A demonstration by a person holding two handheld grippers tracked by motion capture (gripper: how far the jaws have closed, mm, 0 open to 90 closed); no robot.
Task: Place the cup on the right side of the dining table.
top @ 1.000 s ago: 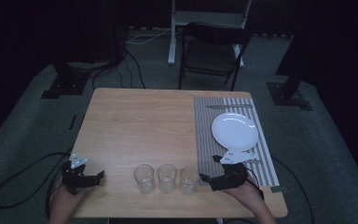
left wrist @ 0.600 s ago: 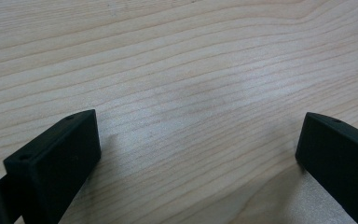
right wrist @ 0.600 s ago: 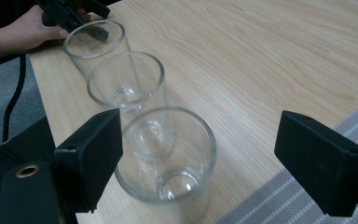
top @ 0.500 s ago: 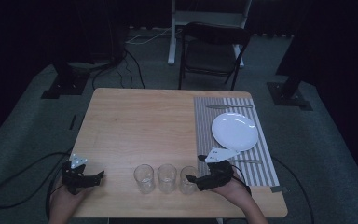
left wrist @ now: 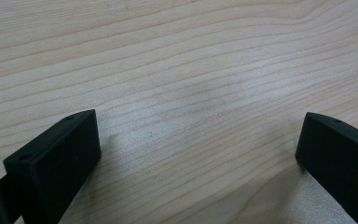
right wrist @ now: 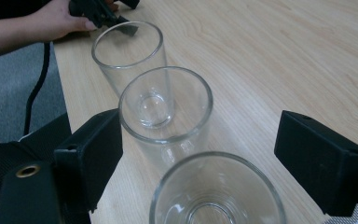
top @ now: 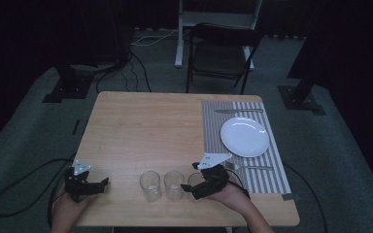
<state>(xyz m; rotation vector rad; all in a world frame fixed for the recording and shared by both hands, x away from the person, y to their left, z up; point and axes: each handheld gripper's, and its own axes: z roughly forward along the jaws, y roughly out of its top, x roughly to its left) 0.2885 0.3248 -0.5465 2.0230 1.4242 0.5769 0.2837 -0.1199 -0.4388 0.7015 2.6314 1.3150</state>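
Observation:
Three clear empty glasses stand upright in a row near the table's front edge: a left glass [top: 150, 185], a middle glass [top: 173, 185] and a right glass [top: 193, 178]. My right gripper [top: 190, 188] points left at the row, open. In the right gripper view its jaws stand wide on either side of the nearest glass [right wrist: 216, 198], not touching it, with the middle glass [right wrist: 165, 105] and far glass [right wrist: 127, 46] beyond. My left gripper [top: 102, 183] rests at the front left corner, open over bare wood [left wrist: 196, 93], nothing between its jaws.
A striped placemat [top: 213, 128] on the table's right side carries a white plate [top: 244, 137], a fork [top: 252, 167] in front and a knife [top: 238, 111] behind. A black folding chair [top: 222, 53] stands beyond the table. Cables lie on the floor at left.
My right gripper has moved left from the placemat's edge to the rightmost glass, its jaws now flanking it. The left gripper has not moved.

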